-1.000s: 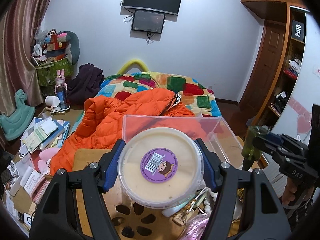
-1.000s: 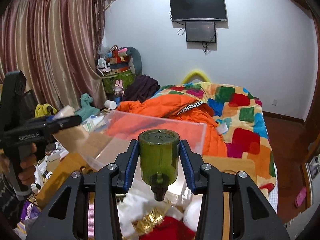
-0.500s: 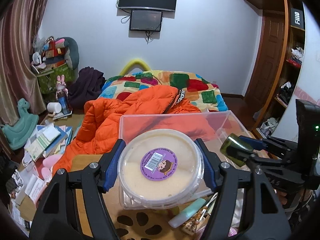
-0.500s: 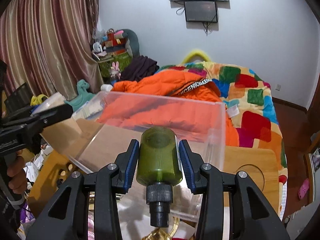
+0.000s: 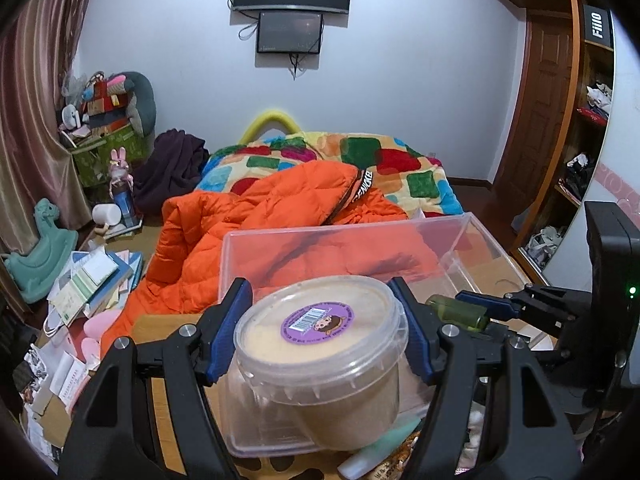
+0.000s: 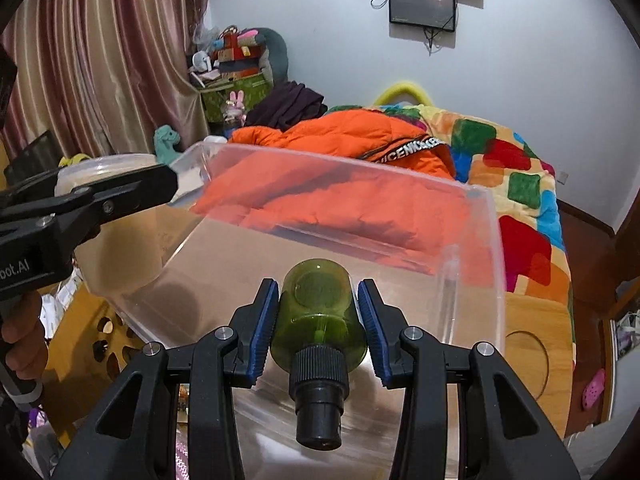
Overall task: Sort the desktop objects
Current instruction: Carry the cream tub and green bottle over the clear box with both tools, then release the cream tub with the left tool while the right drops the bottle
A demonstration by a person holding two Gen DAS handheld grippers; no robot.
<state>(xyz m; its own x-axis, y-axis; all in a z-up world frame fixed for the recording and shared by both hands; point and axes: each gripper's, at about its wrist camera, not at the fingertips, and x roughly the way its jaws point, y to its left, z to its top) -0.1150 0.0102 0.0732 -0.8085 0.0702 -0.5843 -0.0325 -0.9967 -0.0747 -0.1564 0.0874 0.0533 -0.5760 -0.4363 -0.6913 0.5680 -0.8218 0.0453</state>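
Note:
My left gripper (image 5: 322,330) is shut on a round clear tub (image 5: 320,356) of beige stuff with a purple label on its lid, held over the near left corner of a clear plastic bin (image 5: 460,224). My right gripper (image 6: 318,326) is shut on a small green bottle (image 6: 318,312) with a black cap pointing at the camera, held over the bin (image 6: 476,216). In the left wrist view the green bottle (image 5: 456,312) and right gripper (image 5: 476,308) hang at the bin's right side. In the right wrist view the tub (image 6: 104,168) and left gripper (image 6: 132,186) show at the left.
The bin stands on a wooden table (image 6: 532,344) with cut-out holes (image 6: 106,336). Small clutter (image 5: 380,448) lies on the table before the bin. Behind are an orange jacket (image 5: 256,216) and a bed with a colourful blanket (image 5: 400,164). Books and papers (image 5: 88,280) litter the floor at left.
Both grippers have sunk toward the bin. The green bottle has tipped from upright to lying with its cap toward the camera, and has moved in over the bin. The tub now shows its side.

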